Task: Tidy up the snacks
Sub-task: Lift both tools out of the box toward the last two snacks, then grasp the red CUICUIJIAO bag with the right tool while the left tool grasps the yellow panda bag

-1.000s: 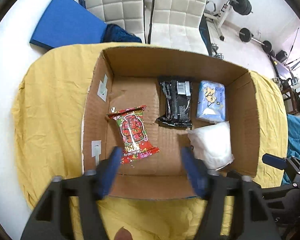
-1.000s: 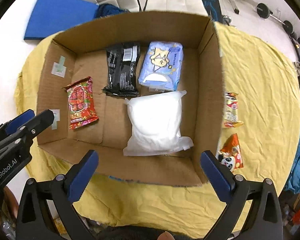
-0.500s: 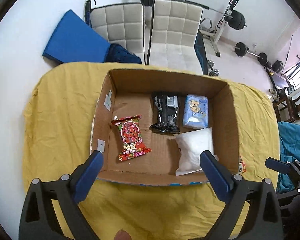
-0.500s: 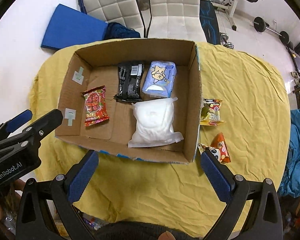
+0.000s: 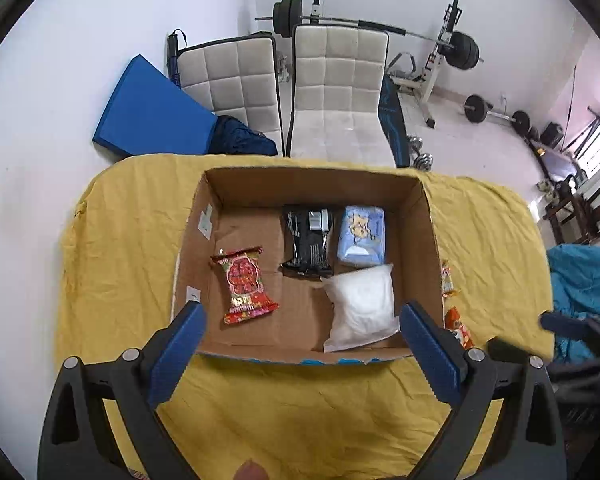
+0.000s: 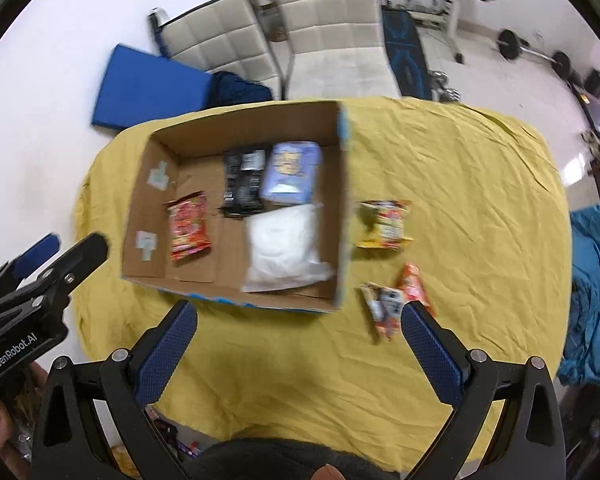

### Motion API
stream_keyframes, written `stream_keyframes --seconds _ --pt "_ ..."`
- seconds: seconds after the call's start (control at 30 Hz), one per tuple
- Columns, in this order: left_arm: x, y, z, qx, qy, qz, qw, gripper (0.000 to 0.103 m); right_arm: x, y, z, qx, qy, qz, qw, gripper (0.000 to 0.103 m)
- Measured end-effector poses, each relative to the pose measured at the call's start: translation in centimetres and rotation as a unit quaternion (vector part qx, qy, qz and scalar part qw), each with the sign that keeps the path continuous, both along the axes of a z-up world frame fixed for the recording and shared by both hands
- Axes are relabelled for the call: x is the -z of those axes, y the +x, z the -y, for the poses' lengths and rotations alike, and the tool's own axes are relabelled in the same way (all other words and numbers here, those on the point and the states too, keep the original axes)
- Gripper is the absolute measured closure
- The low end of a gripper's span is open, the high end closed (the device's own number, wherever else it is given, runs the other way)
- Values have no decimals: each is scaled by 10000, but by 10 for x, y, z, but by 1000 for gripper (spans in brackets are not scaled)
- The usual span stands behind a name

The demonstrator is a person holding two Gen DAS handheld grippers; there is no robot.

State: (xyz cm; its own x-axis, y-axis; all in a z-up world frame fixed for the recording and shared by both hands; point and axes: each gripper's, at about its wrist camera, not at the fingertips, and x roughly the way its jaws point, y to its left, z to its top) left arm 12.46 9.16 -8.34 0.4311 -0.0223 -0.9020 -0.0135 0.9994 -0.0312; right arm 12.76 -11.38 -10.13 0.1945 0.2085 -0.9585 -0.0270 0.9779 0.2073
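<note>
My left gripper (image 5: 302,340) and right gripper (image 6: 298,338) had pulled back higher above the cardboard box (image 5: 430,240), both spread wide, empty. Three snack packets (image 6: 384,224) lay on the yellow cloth (image 6: 480,184) beside it.

Both views are evenly and brightly lit, with only soft shadows cast. Strong fisheye bending and black corners are seen at the edges. The left wrist view is sharp; the right wrist view is smeared by motion blur, most plainly along the cardboard box (image 6: 342,208).
</note>
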Motion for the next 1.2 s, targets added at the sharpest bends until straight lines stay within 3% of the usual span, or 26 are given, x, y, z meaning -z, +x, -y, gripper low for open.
stream_keyframes --seconds 0.1,0.27,0.43,0.6,0.67,0.73,0.77,0.8,0.87,0.93,1.2 --pt "13 -3 18 19 114 -130 9998 4 24 1 42 258 -188 -234 9992 0" --pt "54 -8 52 94 98 -610 9980 4 96 6 105 638 -288 -912 9934 0" --pt "98 -14 85 84 337 -974 9946 4 187 9 136 1231 609 -1906 9720 0" --pt "126 -15 107 -69 527 -1225 9911 4 242 15 146 2147 1717 -2205 9359 2" --pt "131 -14 111 -117 612 -1257 9901 4 253 18 146 2310 1759 -2234 9305 8" --pt "133 -12 115 -166 682 -1266 9895 4 269 21 143 2382 1806 -2425 9229 31" --pt "133 -10 117 -187 712 -1265 9892 4 275 21 143 2377 1803 -2559 9195 37" --pt "133 -8 119 -210 741 -1273 9889 4 279 21 143 2341 1820 -2672 9169 53" --pt "132 -4 123 -243 750 -1280 9886 4 281 19 147 2230 1835 -2719 9180 58" --pt "126 0 129 -257 770 -1220 9892 4 275 15 155 1998 1692 -2645 9282 64" --pt "97 36 189 156 717 -861 9936 4 230 12 238 1485 473 -1910 9691 65"
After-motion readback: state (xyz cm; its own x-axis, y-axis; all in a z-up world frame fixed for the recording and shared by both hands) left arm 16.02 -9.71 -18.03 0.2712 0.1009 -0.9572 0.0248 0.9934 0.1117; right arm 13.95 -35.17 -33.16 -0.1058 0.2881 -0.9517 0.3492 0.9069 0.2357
